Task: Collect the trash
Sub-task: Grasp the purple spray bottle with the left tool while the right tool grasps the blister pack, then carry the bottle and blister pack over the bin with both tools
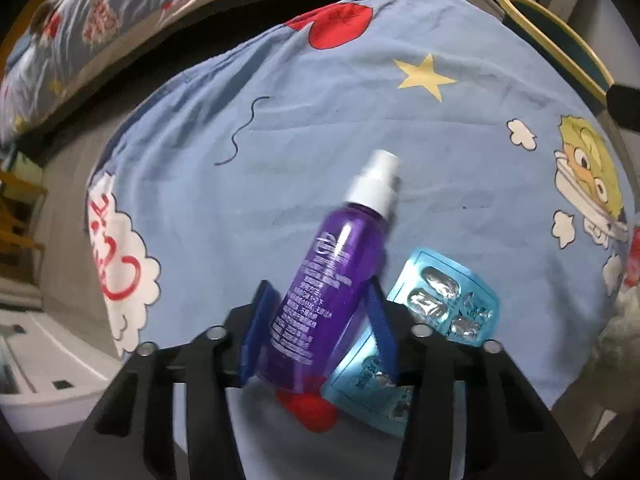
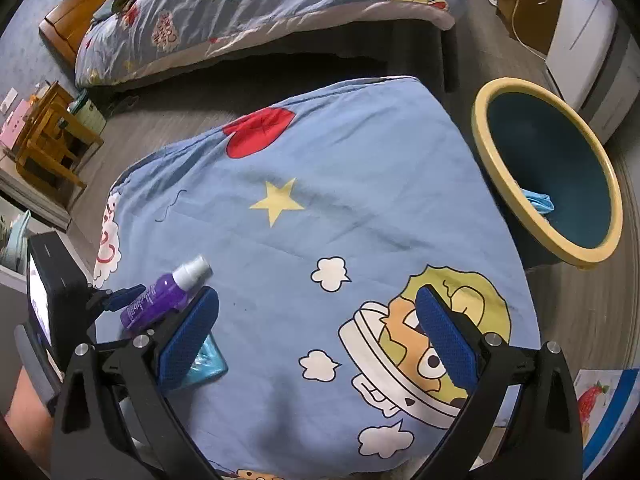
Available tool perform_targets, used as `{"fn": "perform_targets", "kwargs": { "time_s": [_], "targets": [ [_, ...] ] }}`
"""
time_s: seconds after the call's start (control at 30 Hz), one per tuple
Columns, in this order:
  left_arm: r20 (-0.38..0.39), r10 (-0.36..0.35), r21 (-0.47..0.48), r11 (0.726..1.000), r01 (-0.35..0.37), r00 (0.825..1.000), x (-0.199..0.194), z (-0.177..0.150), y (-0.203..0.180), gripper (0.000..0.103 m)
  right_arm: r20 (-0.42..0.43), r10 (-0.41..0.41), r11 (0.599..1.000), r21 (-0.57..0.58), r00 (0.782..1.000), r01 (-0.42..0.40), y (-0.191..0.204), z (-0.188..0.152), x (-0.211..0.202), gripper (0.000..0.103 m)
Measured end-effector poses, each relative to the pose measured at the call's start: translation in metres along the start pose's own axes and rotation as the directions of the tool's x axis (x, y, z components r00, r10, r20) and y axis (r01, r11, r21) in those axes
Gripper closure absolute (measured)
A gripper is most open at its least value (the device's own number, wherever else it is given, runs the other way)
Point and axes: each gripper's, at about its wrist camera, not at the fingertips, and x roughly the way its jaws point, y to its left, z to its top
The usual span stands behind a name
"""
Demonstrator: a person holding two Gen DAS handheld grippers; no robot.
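Note:
A purple spray bottle (image 1: 320, 280) with a white nozzle lies on a blue cartoon-print cloth (image 1: 320, 120). My left gripper (image 1: 320, 286) is shut on its body, a blue pad pressing on each side. A light-blue blister pack (image 1: 444, 300) lies just right of the bottle, partly under the right finger. In the right wrist view the bottle (image 2: 160, 300) and the left gripper (image 2: 132, 300) are at the left, and the blister pack (image 2: 212, 364) peeks out behind my right gripper's left finger. My right gripper (image 2: 318, 300) hangs open over the cloth with nothing between its fingers.
A dark-blue bin with a yellow rim (image 2: 484, 120) stands on the floor right of the cloth, with something light blue (image 2: 538, 202) inside. A bed with a matching quilt (image 2: 260, 12) lies behind, wooden furniture (image 2: 52, 140) at the left, a white cabinet (image 2: 580, 40) at the far right.

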Motion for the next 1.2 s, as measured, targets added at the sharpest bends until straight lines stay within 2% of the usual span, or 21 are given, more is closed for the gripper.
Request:
{"fn": "perform_targets", "kwargs": {
  "time_s": [0.03, 0.17, 0.37, 0.5, 0.63, 0.87, 1.0, 1.07, 1.2],
  "targets": [
    [-0.002, 0.006, 0.003, 1.000, -0.006, 1.000, -0.001, 0.000, 0.000, 0.066, -0.004, 0.005, 1.000, 0.001, 1.000, -0.005, 0.001, 0.000, 0.001, 0.006],
    [0.020, -0.012, -0.035, 0.999, 0.012, 1.000, -0.010, -0.003, 0.006, 0.069, -0.023, 0.033, 0.999, 0.014, 0.999, -0.033, 0.007, -0.003, 0.006, 0.006],
    [0.112, -0.028, -0.156, 0.987, 0.045, 0.993, -0.043, -0.016, 0.037, 0.070, -0.079, 0.044, 0.998, -0.032, 0.996, -0.047, 0.030, -0.020, 0.020, 0.007],
    [0.148, -0.031, -0.211, 0.975, 0.063, 0.988, -0.056, -0.032, 0.060, 0.070, -0.140, 0.079, 0.996, -0.038, 0.987, -0.085, 0.048, -0.038, 0.036, 0.014],
    [0.161, -0.033, -0.237, 0.969, 0.071, 0.986, -0.061, -0.038, 0.068, 0.070, -0.189, 0.099, 0.992, -0.052, 0.977, -0.111, 0.068, -0.055, 0.050, 0.017],
    [0.204, -0.051, -0.269, 0.957, 0.106, 0.978, -0.064, -0.034, 0.081, 0.070, -0.176, 0.097, 0.970, -0.204, 0.980, -0.133, 0.112, -0.071, 0.057, 0.017],
    [0.217, -0.056, -0.300, 0.946, 0.122, 0.974, -0.064, -0.035, 0.089, 0.070, -0.189, 0.076, 0.944, -0.303, 0.979, -0.132, 0.133, -0.082, 0.065, 0.012],
    [0.225, -0.061, -0.316, 0.939, 0.133, 0.972, -0.065, -0.035, 0.094, 0.070, -0.182, 0.038, 0.924, -0.368, 0.983, -0.104, 0.143, -0.088, 0.070, 0.009],
    [0.230, -0.067, -0.324, 0.935, 0.142, 0.971, -0.064, -0.035, 0.097, 0.070, -0.135, -0.031, 0.887, -0.461, 0.990, -0.035, 0.150, -0.089, 0.076, 0.010]
  ]
}}
